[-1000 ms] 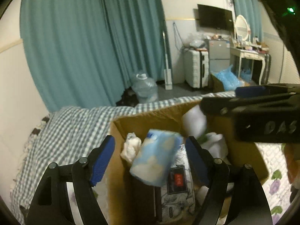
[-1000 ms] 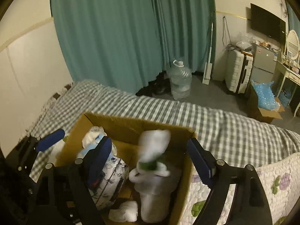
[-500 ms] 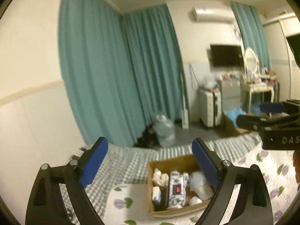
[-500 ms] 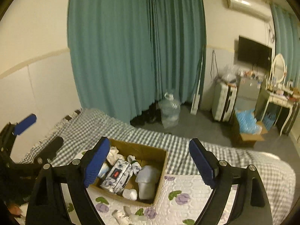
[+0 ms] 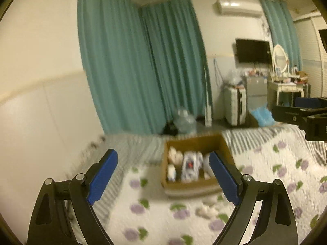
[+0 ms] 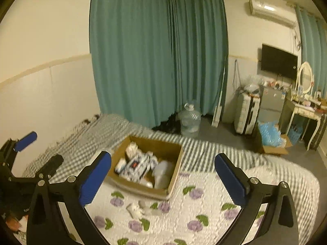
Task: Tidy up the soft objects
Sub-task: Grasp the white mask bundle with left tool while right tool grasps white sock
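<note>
A cardboard box [image 5: 221, 143] [image 6: 175, 175] stands on the bed and holds several soft items: white bundles, a patterned pouch [image 6: 136, 166] [image 5: 190, 166] and a pale pack. A small white soft item [image 6: 136, 210] [image 5: 206, 211] lies loose on the quilt in front of the box. My left gripper [image 5: 163, 178] is open and empty, held high and back from the box. My right gripper [image 6: 162, 180] is open and empty, also well back; it shows at the right edge of the left wrist view [image 5: 302, 114].
The bed has a floral quilt [image 6: 204, 214] over a checked sheet [image 6: 85, 138]. Beyond the bed stand teal curtains [image 6: 155, 61], a water jug [image 6: 189, 120], a suitcase [image 6: 246, 112], a box with blue plastic [image 6: 269, 138] and a dressing table [image 6: 306, 110].
Both grippers have pulled up and far back from the box. A second ago a pale blue pack and a white item were dropping into it; now both lie inside.
</note>
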Available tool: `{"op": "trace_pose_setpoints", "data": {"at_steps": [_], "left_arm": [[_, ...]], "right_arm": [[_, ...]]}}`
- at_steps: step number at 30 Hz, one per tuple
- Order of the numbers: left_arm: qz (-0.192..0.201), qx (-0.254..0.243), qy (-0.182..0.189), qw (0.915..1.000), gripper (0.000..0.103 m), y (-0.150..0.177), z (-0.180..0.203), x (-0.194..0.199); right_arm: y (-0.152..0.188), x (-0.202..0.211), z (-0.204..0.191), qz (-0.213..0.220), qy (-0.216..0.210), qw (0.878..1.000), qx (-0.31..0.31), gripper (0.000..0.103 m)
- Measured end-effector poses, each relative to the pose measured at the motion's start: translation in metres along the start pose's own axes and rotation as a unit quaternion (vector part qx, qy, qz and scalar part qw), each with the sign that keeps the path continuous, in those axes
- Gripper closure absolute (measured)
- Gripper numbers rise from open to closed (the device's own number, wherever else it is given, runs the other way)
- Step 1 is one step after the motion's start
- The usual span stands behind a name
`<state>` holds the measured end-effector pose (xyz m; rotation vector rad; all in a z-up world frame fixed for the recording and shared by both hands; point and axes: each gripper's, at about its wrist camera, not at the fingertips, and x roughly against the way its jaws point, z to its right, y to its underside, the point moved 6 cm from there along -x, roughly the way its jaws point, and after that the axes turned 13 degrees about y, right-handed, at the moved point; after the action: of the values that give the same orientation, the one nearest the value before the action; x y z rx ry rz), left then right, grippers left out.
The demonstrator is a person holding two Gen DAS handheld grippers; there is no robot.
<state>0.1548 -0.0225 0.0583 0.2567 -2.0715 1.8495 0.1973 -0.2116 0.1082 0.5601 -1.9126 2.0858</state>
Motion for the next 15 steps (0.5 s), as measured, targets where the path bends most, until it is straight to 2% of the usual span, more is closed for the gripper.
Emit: {"op": "trace_pose_setpoints", "data": {"at_steps": [5,10,15], "left_arm": [[-0.075,0.039,0.006,0.9964,0.011,0.066,0.014,-0.038],[-0.114,0.047,0.011,0.9923,0.011,0.114,0.029,-0.075],[-0.142,0.024,0.02,0.9894,0.011,0.146,0.048,-0.105]], "right_arm": [[0.06,-0.05,-0.008,-0.051,-0.012,0.998,0.021,0.001],[0.111,-0.099,-0.013,-0.092,-0.029,0.995,0.035,0.001],[0.145,-0.143,-0.012,-0.116,-0.031,0.992,0.036,0.001]]}}
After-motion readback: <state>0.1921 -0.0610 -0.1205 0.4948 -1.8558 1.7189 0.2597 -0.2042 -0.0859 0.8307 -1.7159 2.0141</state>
